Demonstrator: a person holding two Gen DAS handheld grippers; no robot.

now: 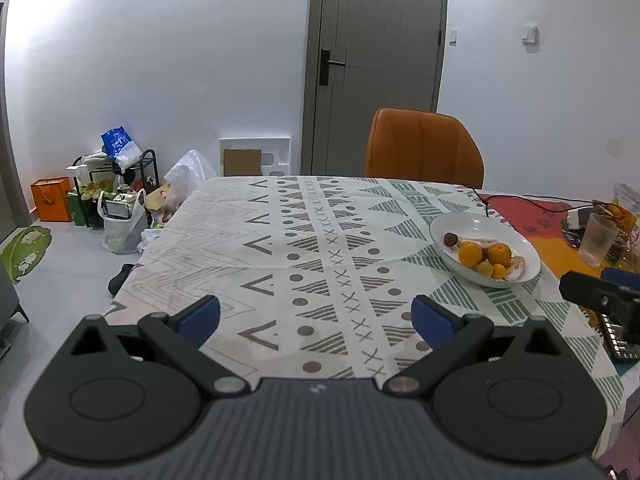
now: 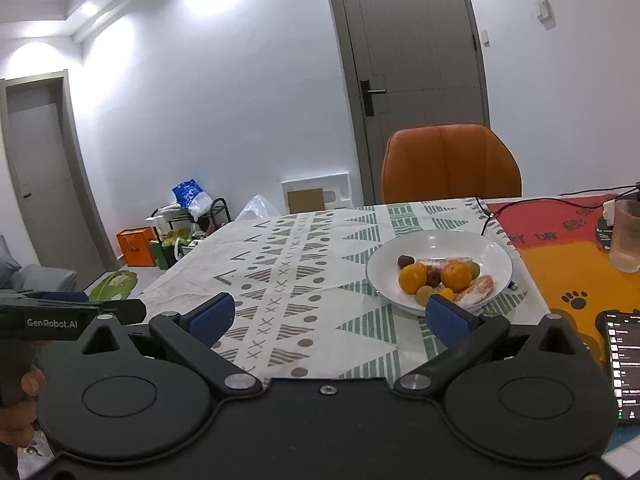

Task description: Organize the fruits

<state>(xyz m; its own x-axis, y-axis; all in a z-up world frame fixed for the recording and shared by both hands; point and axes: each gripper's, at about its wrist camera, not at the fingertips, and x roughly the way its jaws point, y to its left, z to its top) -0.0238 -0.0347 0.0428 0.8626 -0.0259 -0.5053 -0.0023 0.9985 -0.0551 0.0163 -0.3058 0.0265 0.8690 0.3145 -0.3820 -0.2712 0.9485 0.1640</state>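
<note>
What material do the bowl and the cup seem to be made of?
Bowl: probably glazed ceramic, since it is white, opaque and shows glossy light reflections. Cup: frosted glass or plastic; it is translucent and cloudy, and the pictures cannot settle which.

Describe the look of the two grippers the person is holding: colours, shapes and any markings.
Both match: the left gripper and right gripper have a black ribbed body, two round black discs, angled black link arms with silver pivot pins, and blue pads on the fingers. In the right wrist view the left gripper's side shows white "GenRobot.AI" lettering. No cables or sleeves are visible.
</note>
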